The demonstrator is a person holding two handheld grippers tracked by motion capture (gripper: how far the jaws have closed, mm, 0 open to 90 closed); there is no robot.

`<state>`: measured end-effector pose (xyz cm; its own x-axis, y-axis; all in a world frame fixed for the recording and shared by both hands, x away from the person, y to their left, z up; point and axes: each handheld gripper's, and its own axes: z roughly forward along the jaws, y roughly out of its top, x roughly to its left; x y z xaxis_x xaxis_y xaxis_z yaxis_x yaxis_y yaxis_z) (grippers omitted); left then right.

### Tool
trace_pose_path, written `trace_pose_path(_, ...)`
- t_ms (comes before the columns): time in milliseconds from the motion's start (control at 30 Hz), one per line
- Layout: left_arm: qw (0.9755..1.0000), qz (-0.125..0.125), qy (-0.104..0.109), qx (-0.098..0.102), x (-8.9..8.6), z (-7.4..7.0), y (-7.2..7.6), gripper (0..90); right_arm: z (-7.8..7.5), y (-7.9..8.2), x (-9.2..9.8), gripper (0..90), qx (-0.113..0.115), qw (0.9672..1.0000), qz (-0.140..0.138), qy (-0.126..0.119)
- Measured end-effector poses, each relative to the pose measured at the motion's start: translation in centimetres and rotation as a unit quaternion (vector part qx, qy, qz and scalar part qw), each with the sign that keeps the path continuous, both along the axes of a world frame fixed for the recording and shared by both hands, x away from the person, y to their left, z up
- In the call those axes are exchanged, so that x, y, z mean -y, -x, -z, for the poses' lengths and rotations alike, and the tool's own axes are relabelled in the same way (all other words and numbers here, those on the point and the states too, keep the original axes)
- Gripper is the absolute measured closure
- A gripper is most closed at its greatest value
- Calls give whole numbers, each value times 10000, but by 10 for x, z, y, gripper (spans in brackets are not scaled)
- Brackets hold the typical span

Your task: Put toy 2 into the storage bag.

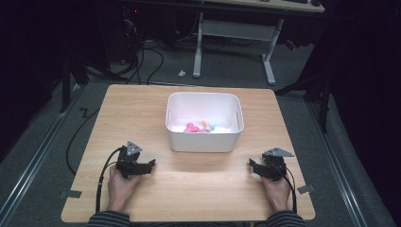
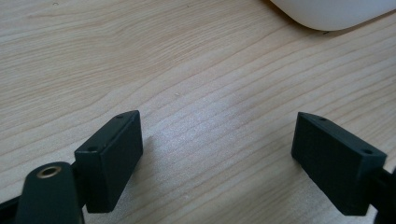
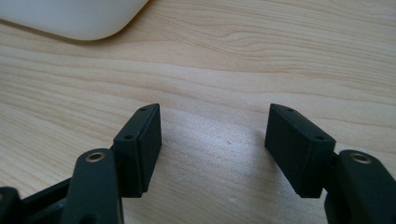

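- The left claw (image 1: 150,165) rests low on the wooden counter (image 1: 142,109) at about 7 o'clock from the counter's middle, held in the person's left hand (image 1: 122,185). Its jaws stand wide apart with nothing but bare wood grain between them, as the left gripper view shows.
- The right claw (image 1: 252,165) sits at about 5 o'clock, in the right hand (image 1: 277,190), likewise spread wide and empty, tips pointing inward toward the counter's centre.
- The white plastic bin (image 1: 204,140) stands at 12 o'clock from the two claws, near the counter's middle and well apart from both; its rounded corner (image 2: 327,14) shows at the top of the left gripper view and again (image 3: 70,21) in the right gripper view.
- Inside, on the bin's floor, lie small toys: a pink piece (image 1: 192,127), an orange one (image 1: 206,124) and a bit of blue (image 1: 213,127), bunched together toward the near wall. What each one is I cannot tell.
- To do the reach well, I judge one claw should rise clear of the bin's near rim before moving forward, then come down from above rather than slanting in.
- The jaws are already wide enough; aim to straddle a single piece, the pink being the easiest to single out.
- The idle claw could steady the bin's wall, since a light bin may slide.
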<state>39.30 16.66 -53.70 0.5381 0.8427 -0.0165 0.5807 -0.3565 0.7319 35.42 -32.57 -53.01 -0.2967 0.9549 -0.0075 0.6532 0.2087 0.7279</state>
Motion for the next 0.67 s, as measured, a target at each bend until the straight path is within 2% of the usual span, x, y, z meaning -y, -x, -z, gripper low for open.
trace_pose_path(167, 10000, 0, 4, -1, 0, 0, 0, 169, 0, 0, -1, 314, -19, 10000, -69, 58)
trace_pose_path(667, 10000, -1, 5, -1, 0, 0, 0, 170, 0, 2, -1, 256, -60, 9999, 110, 60)
